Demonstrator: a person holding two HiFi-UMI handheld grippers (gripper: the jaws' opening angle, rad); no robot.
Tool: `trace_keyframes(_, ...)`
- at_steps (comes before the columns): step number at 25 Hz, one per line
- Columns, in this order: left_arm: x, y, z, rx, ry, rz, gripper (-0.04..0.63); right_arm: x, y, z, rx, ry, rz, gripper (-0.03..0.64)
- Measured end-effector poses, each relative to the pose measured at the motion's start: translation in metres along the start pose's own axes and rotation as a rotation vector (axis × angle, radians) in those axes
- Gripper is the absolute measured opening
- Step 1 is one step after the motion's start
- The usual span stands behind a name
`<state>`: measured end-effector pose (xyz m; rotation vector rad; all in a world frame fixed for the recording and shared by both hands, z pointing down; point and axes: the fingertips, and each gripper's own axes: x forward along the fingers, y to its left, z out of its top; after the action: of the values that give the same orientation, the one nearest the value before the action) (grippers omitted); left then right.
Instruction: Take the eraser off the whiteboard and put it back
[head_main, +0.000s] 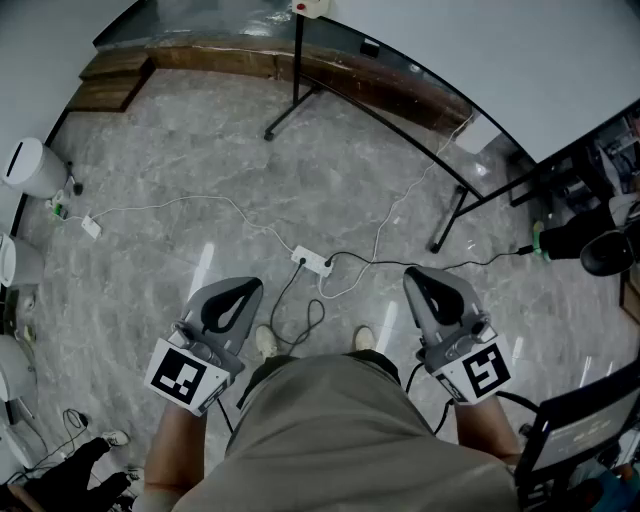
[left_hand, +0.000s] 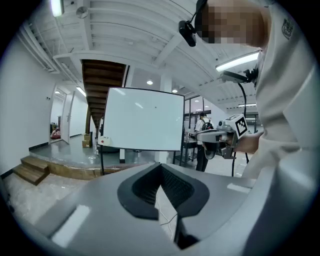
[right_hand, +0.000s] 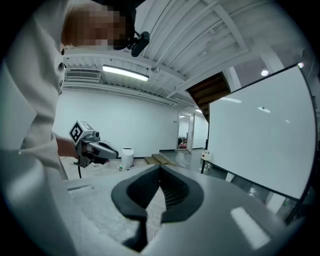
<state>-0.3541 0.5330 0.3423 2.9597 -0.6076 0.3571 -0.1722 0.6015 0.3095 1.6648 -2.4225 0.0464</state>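
marble floor (head_main: 180, 150) bears white power strip (head_main: 312, 262), white cable (head_main: 190, 203)

floor (head_main: 200, 150): polished grey marble-look stone, glossy, reflective.
whiteboard (left_hand: 142, 120): smooth glossy white face; legs (head_main: 297, 60) thin black metal.
steps (head_main: 110, 80): brown wood, matt.
left claw (head_main: 250, 287), right claw (head_main: 412, 275): matt grey plastic shells; pads (left_hand: 175, 187) black, ribbed.
trousers (head_main: 340, 430): khaki cloth.

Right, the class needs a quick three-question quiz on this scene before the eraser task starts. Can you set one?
1. True or false: the left tongs hold nothing.
2. In the left gripper view, the eraser sits at the whiteboard's: A) lower left edge B) top C) centre.
3. Fill in: the left and right tongs are both ____.
Key: 1 true; 2 A; 3 shut.
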Motion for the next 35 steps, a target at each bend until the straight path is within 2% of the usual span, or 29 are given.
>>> trace_keyframes(8, 0.081, -0.112, 0.017, -0.04, 0.002, 0.134, 0.003, -0.114, -0.105, -0.045, -0.012, -0.005, 0.078, 0.002)
trace_keyframes(12, 0.099, -0.16, 0.021, -0.04, 0.039, 0.185, 0.003, -0.149, -0.132, -0.063, 0.003, 0.02, 0.119, 0.002)
trace_keyframes(16, 0.112, -0.18, 0.028, -0.038, 0.059, 0.213, 0.003, -0.169, -0.152, -0.073, 0.016, 0.018, 0.125, 0.002)
trace_keyframes(22, 0.14, -0.203, 0.047, -0.021, 0.032, 0.193, 0.003, -0.189, -0.17, -0.07, 0.026, -0.043, 0.123, 0.002)
trace_keyframes(27, 0.165, -0.224, 0.044, -0.04, 0.009, 0.146, 0.003, -0.204, -0.171, -0.088, 0.02, 0.037, 0.132, 0.003)
trace_keyframes(35, 0.21, -0.237, 0.042, -0.05, 0.018, 0.065, 0.003, -0.201, -0.191, -0.104, 0.048, 0.043, 0.103, 0.003)
